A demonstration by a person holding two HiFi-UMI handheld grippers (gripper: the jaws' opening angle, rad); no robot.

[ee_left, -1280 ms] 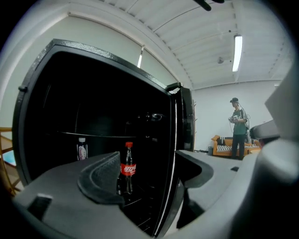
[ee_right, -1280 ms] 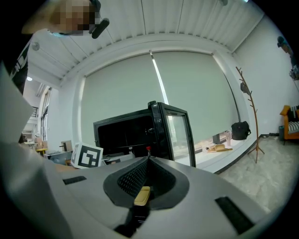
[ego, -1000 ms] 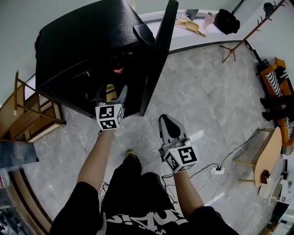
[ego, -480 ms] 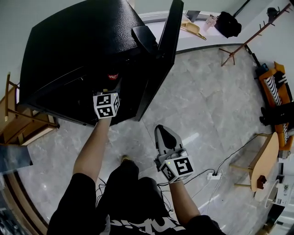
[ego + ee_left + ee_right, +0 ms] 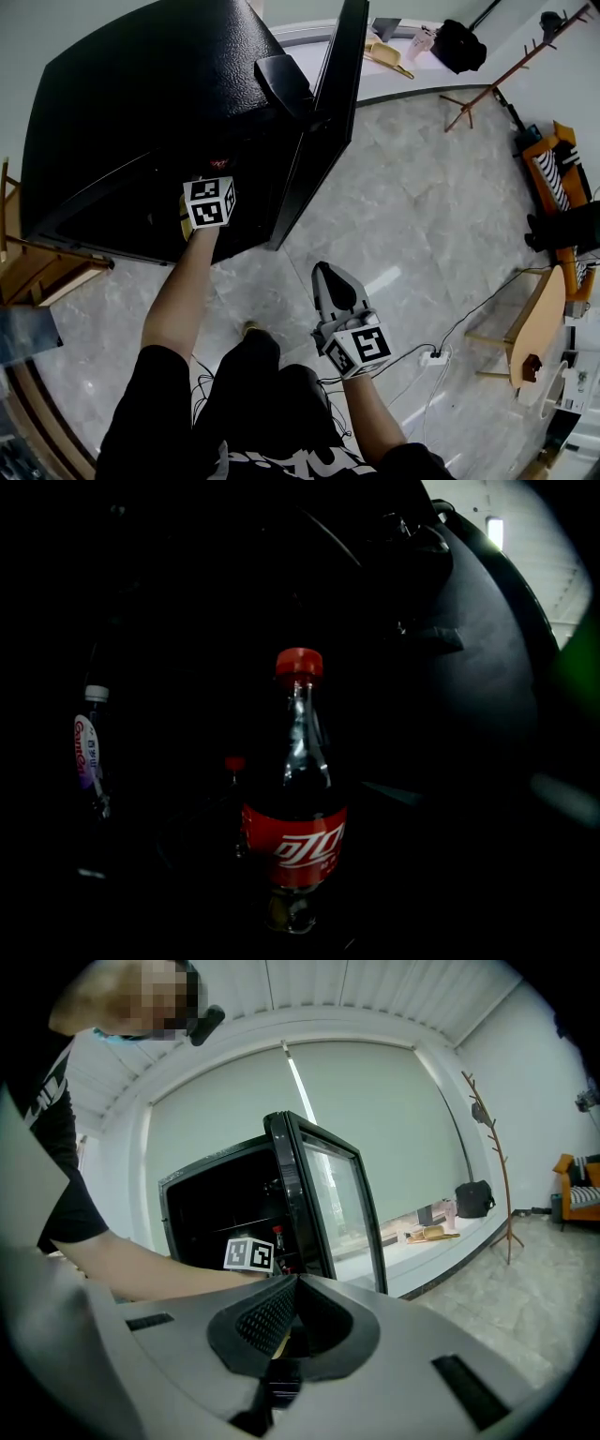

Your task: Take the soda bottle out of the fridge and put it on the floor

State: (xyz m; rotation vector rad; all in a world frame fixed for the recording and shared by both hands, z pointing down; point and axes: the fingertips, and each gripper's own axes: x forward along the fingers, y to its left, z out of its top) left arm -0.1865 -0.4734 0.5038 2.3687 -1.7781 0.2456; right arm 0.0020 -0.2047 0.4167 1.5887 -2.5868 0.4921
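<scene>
The soda bottle (image 5: 295,799), dark cola with a red cap and red label, stands upright on a shelf inside the black fridge (image 5: 141,112). It is centred in the left gripper view, a short way ahead. My left gripper (image 5: 210,192) reaches into the open fridge; its jaws are hidden in the dark in both views. A faint red spot (image 5: 217,163) shows just beyond its marker cube. The fridge door (image 5: 323,122) stands open to the right. My right gripper (image 5: 323,272) hangs over the floor, shut and holding nothing; it (image 5: 295,1283) points toward the fridge.
Inside the fridge, a water bottle with a pink label (image 5: 89,761) stands at the left and a small red cap (image 5: 234,763) shows behind the cola. A wooden chair (image 5: 37,272) is left of the fridge. A power strip (image 5: 433,358) and cable lie on the marble floor at right.
My left gripper has gone forward and deeper into the fridge, so its jaws are no longer seen from above. The right gripper has drifted slightly left and stays shut.
</scene>
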